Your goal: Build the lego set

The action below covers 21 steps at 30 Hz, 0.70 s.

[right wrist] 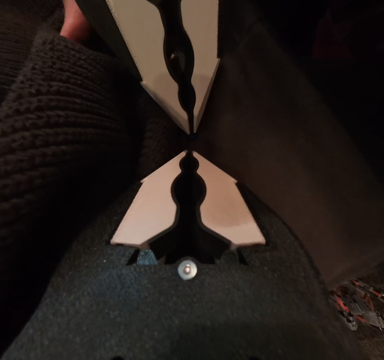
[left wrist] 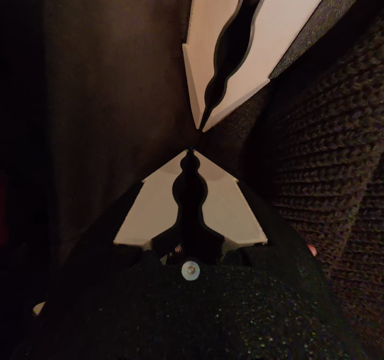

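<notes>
Black speckled housing with a silver screw [left wrist: 190, 270] fills the lower part of your left wrist view, and from it your left claw [left wrist: 190, 150] reaches toward 12 o'clock, its two cream fingers [left wrist: 149, 211] clenched tip to tip with nothing between them. Pointing back at it from 12 o'clock is your right claw [left wrist: 201, 130], likewise clenched on nothing; the two sets of tips sit just apart, almost nose to nose. Behind them lies a dim brown surface [left wrist: 108, 80], and at 3 o'clock a dark ribbed knit sleeve [left wrist: 324, 173]; a fingertip [left wrist: 312, 249] shows at about 4 o'clock beside the housing.

From your right wrist view the arrangement mirrors itself: the right claw [right wrist: 189, 151] rises from its dark housing and screw [right wrist: 187, 270], pressed closed and empty, with the left claw [right wrist: 191, 133] coming down from 12 o'clock. The knit sleeve [right wrist: 62, 132] covers 9 o'clock, and a hand [right wrist: 72, 22] shows at 11 o'clock behind the far claw's body. The brown surface [right wrist: 291, 142] spreads across 3 o'clock. Something red and grey at 4 o'clock is too blurred to identify.
</notes>
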Available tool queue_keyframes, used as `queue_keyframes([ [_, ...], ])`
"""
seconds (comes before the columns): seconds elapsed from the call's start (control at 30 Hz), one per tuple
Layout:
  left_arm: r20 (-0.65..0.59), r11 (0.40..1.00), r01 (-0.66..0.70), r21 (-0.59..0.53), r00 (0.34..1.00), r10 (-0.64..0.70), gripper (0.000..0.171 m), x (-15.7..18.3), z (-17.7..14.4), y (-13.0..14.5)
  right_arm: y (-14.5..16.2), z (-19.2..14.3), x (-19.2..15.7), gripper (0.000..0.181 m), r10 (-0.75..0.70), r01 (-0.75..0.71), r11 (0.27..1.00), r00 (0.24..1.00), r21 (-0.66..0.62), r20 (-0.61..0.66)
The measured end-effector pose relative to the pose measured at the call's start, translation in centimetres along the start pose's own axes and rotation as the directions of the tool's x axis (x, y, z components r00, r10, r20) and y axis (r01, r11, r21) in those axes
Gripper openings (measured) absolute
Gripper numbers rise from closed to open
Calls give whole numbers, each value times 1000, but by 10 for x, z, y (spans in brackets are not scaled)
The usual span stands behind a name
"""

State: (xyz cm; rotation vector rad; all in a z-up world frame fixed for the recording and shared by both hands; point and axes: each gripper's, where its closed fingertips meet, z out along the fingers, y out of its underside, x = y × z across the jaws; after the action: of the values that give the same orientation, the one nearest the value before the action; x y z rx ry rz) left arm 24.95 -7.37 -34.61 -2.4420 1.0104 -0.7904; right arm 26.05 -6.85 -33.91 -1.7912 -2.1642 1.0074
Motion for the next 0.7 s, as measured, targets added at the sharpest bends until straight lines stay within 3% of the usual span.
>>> queue_keyframes([
  [0.43,92,999,-26,-22,995,28,3,-11,-14,1,-1,0,1,0,21,-22,999,1000,33,22],
  [0.7,21,995,-58,-79,998,60,0,-6,3,6,0,0,1,0,16,-17,999,1000,36,25],
])
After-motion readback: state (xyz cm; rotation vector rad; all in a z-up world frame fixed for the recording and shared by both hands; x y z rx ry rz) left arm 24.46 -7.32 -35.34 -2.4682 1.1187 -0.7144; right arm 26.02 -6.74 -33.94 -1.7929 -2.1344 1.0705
